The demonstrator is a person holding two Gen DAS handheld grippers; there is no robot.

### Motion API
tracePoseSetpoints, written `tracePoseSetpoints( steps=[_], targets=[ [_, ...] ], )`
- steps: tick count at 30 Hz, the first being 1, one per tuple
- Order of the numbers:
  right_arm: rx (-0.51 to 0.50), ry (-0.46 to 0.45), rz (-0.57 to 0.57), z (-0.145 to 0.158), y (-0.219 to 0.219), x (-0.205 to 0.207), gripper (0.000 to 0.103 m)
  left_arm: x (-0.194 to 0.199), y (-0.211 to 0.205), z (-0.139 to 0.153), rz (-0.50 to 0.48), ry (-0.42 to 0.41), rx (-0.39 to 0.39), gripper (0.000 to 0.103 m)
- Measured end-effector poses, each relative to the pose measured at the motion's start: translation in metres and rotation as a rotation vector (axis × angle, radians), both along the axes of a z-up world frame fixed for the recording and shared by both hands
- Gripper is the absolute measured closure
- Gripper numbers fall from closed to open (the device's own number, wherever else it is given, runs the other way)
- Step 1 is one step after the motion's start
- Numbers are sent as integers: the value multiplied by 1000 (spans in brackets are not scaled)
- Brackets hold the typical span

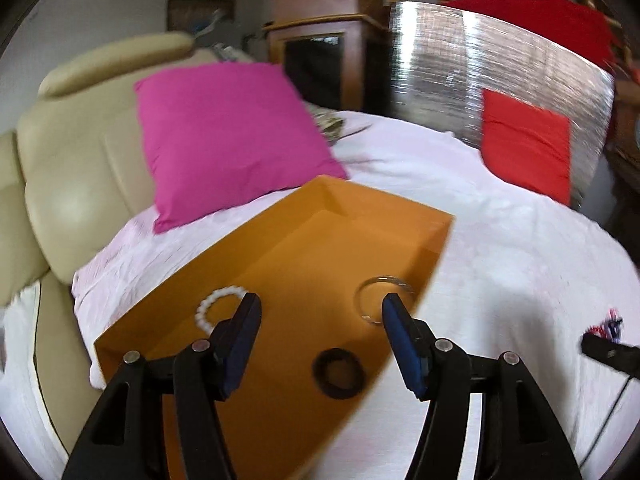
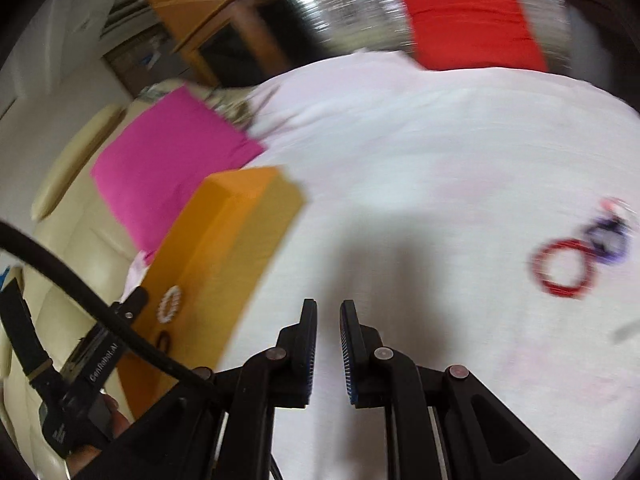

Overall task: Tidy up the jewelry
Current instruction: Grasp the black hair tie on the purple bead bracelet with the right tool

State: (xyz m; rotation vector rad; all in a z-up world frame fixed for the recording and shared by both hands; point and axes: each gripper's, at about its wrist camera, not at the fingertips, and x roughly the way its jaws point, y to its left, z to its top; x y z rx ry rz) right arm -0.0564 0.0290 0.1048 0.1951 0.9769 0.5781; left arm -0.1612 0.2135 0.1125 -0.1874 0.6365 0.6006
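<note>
While my left gripper (image 1: 320,312) hangs over the near end of the orange box (image 1: 304,240), its jaws stand apart with nothing between them. Inside the box lie three pieces: a white beaded bracelet (image 1: 218,304) just beside my left finger, a clear bangle (image 1: 382,300) near my right finger, and a black ring-shaped band (image 1: 339,372) nearest to me. The box sits on a white sheet (image 1: 500,280) spread over the bed, with a pink cushion (image 1: 228,136) at its far left and a red cushion (image 1: 528,148) far to the right.

My right gripper (image 2: 328,312) hovers over bare sheet to the right of the box, its pads almost together and holding nothing. Off to its right lie a red bracelet (image 2: 564,268) and, touching it, a purple one (image 2: 608,240), both blurred.
</note>
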Motion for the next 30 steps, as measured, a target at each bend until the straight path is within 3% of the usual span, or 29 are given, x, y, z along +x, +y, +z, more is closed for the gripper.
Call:
tracePoseSetpoints(
  steps=[5,10,15,20,24,30],
  targets=[
    [11,-2,-143,-7,-78,1,86,16,-39,2,-84,-4,70,39],
    [92,22,-318,-24,-155,12,85,32,-85,0,-205,-2,139,39],
    [175,94,-407,-42,-206,36,83,62,-129,-11,-351,33,104,38],
    [259,134,-456,-51,-222,69,83,93,-164,-24,-458,70,28,38],
    [288,162,-479,-60,-227,92,83,107,-182,-36,-517,104,14,38],
    [359,219,-488,-73,-228,120,83,121,-184,-53,-523,164,6,38]
  ],
)
